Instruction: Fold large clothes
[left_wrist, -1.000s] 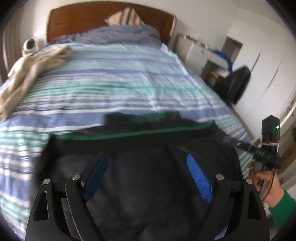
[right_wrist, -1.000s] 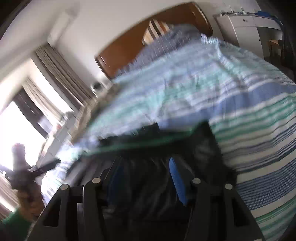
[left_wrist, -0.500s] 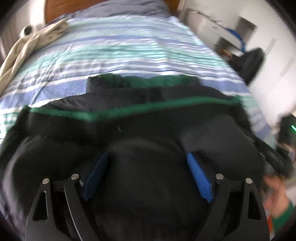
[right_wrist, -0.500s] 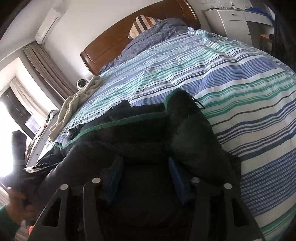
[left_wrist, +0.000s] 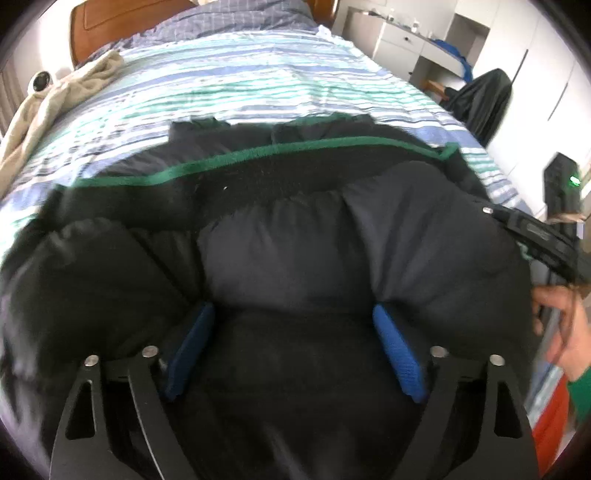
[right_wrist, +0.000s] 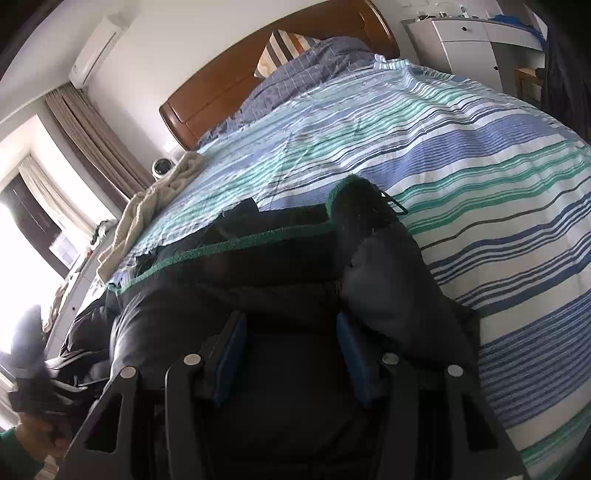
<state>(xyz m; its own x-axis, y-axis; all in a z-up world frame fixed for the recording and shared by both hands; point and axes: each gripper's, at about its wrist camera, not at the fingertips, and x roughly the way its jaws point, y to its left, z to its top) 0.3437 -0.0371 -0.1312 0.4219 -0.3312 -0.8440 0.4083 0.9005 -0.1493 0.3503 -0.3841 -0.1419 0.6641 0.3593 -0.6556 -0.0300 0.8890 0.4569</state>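
Both tongs (left_wrist: 295, 347) (right_wrist: 291, 354) clamped on the dark puffer jacket (left_wrist: 288, 251); striped pillow (right_wrist: 284, 48) only in right view.

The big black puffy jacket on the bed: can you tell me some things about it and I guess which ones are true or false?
1. The black puffy jacket has a green trim. True.
2. The jacket lies on a plain white sheet. False: it lies on a blue, teal and white striped bed cover.
3. A beige cloth lies on the bed near the headboard. True.
4. The jacket touches the beige cloth. False: striped cover shows between them.
5. The headboard is metal. False: it is brown wood.
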